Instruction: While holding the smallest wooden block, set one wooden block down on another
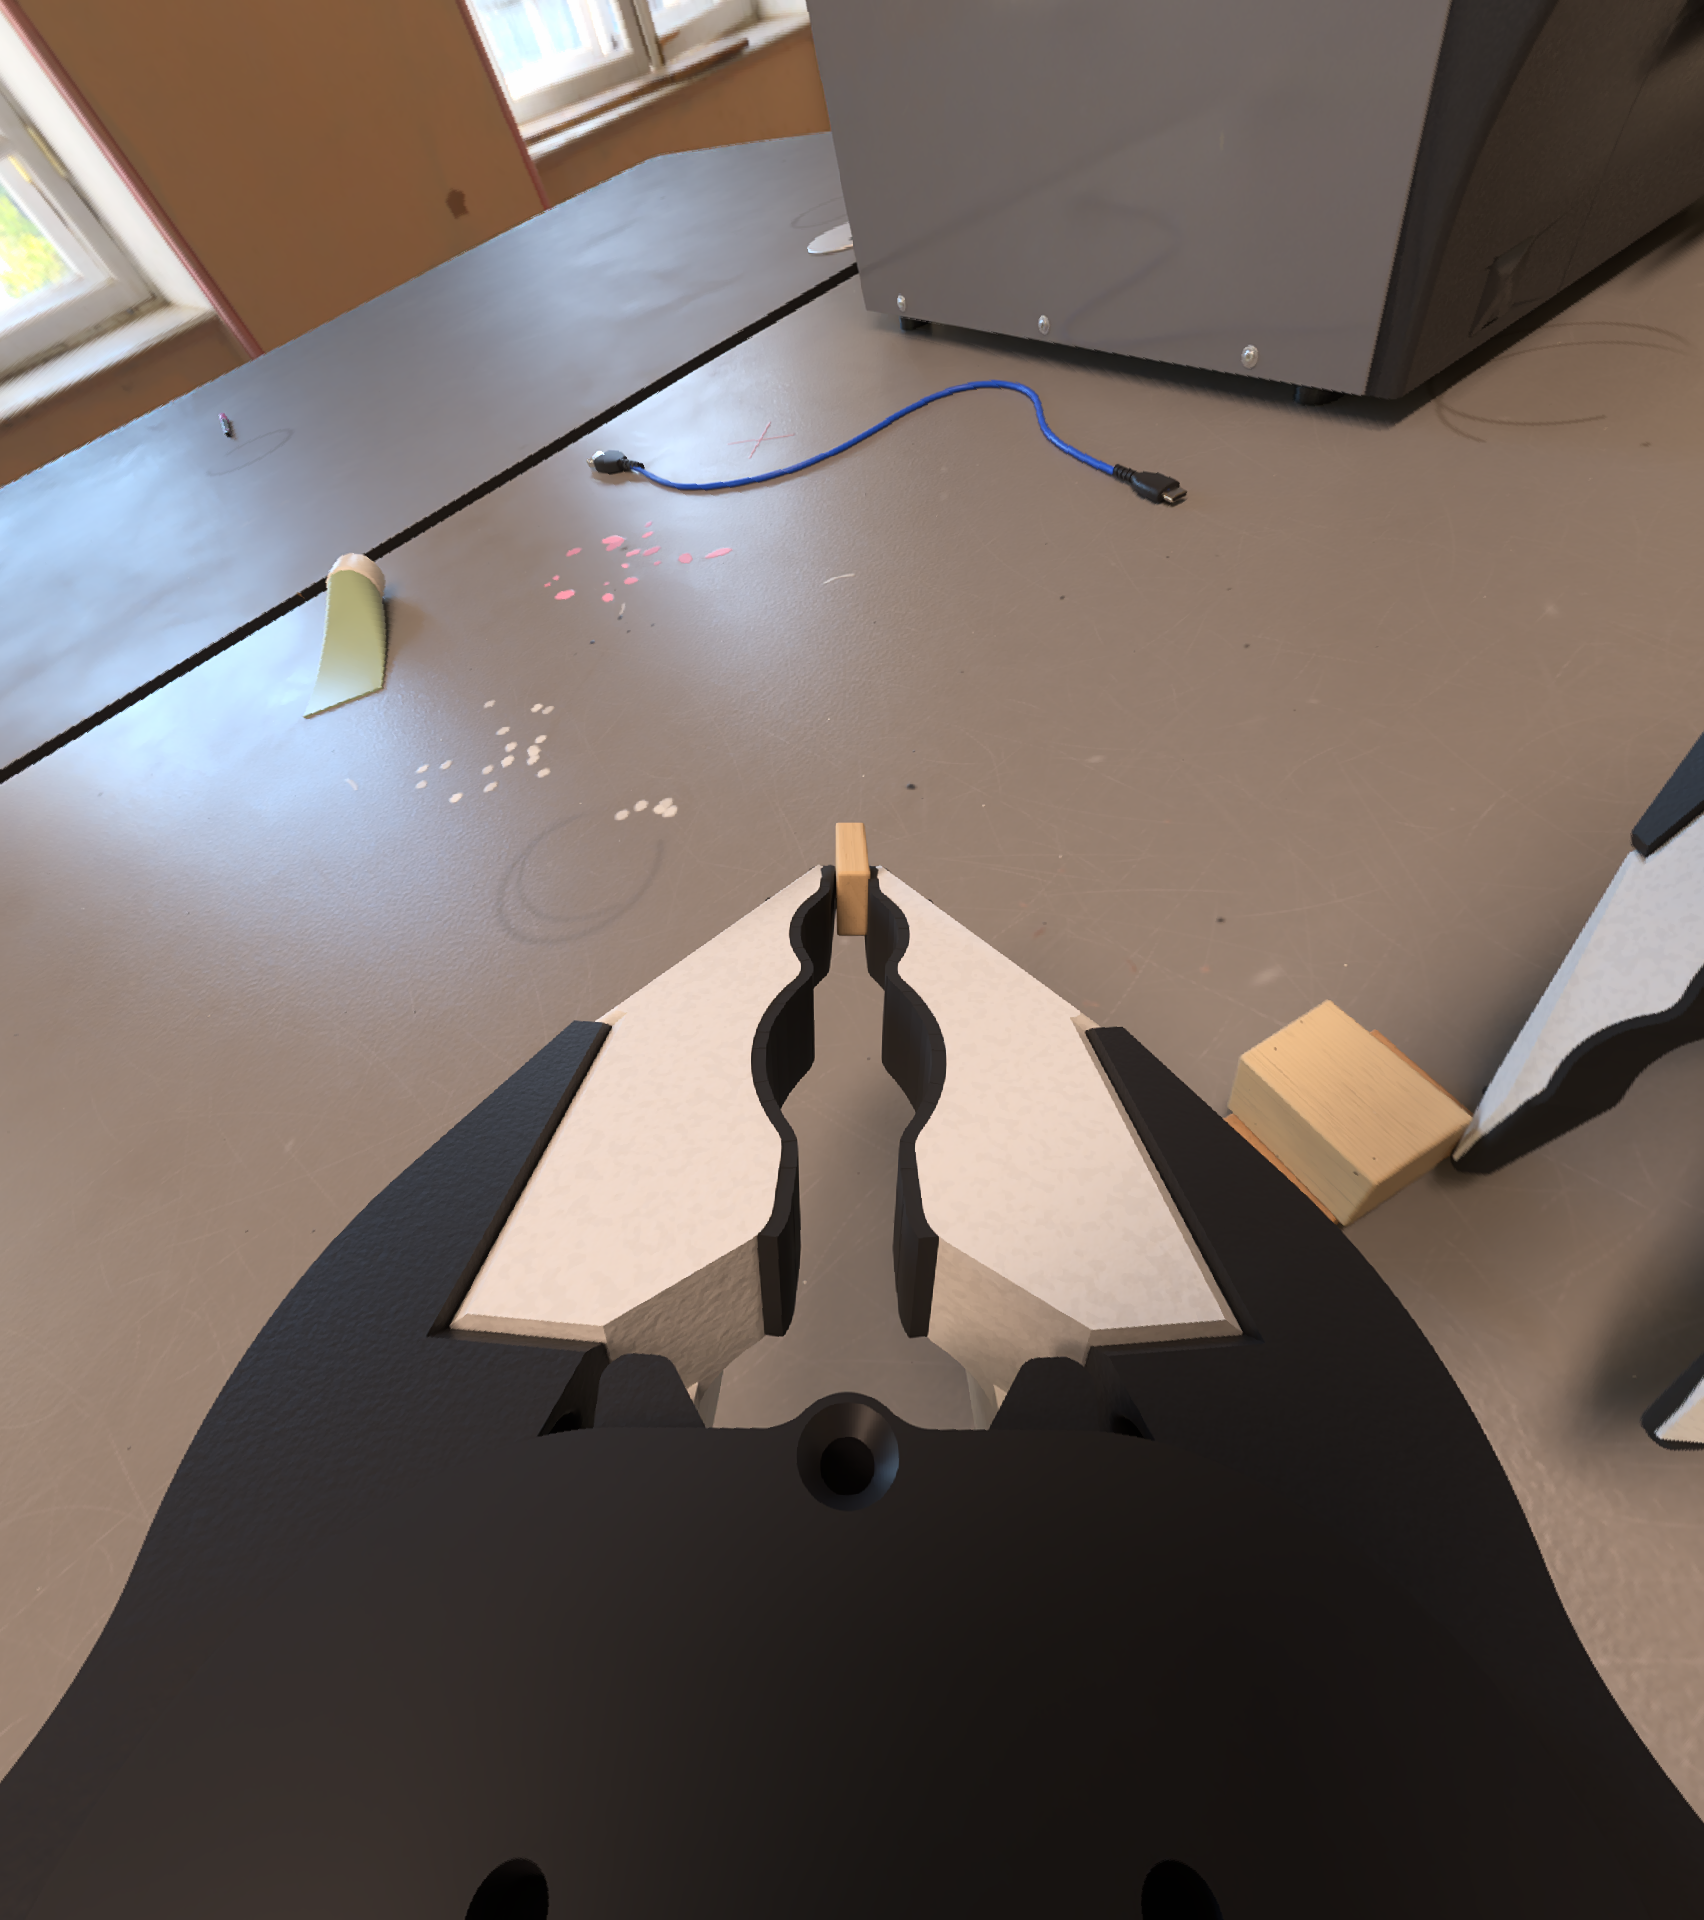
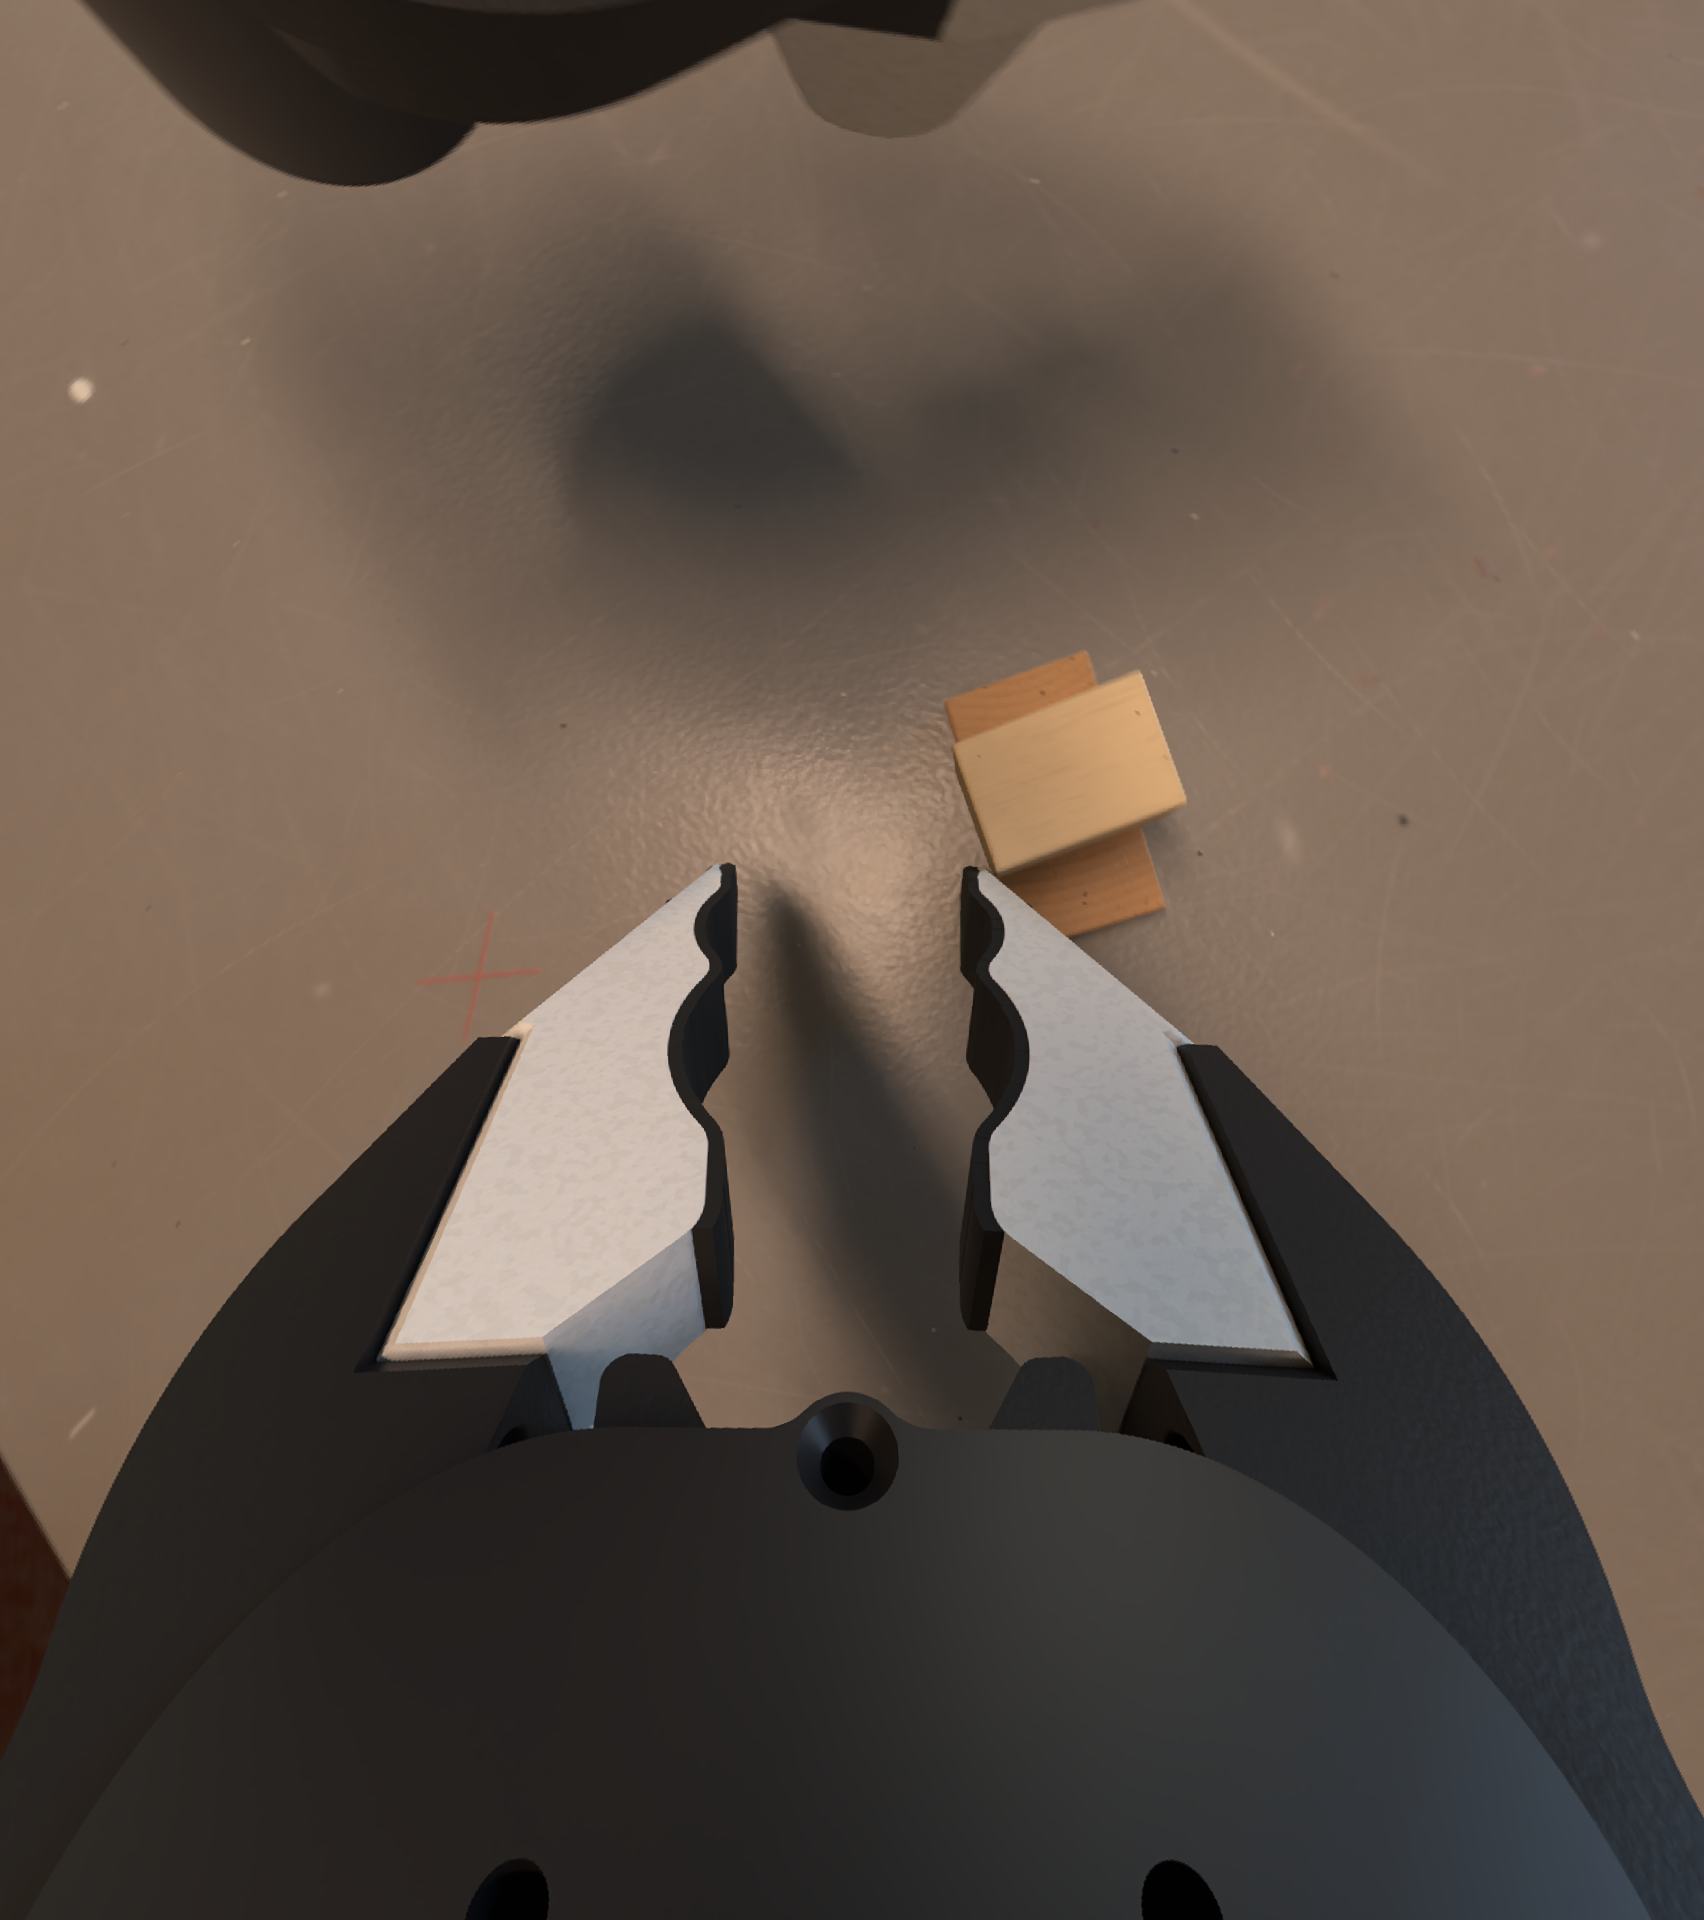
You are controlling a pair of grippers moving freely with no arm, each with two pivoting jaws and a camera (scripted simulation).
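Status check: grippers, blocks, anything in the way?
Left gripper shut on smallest block. Right gripper open, empty. Pale block sits on flat brown block. Nothing in the way.

The left wrist view looks obliquely across the table, the right wrist view straight down nearby; both share the stacked blocks.

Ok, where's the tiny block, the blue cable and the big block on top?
tiny block (image 1: 850, 881): left wrist view, its front face.
blue cable (image 1: 889, 424): left wrist view, mid-length.
big block (image 2: 1071, 777): right wrist view, its top face.
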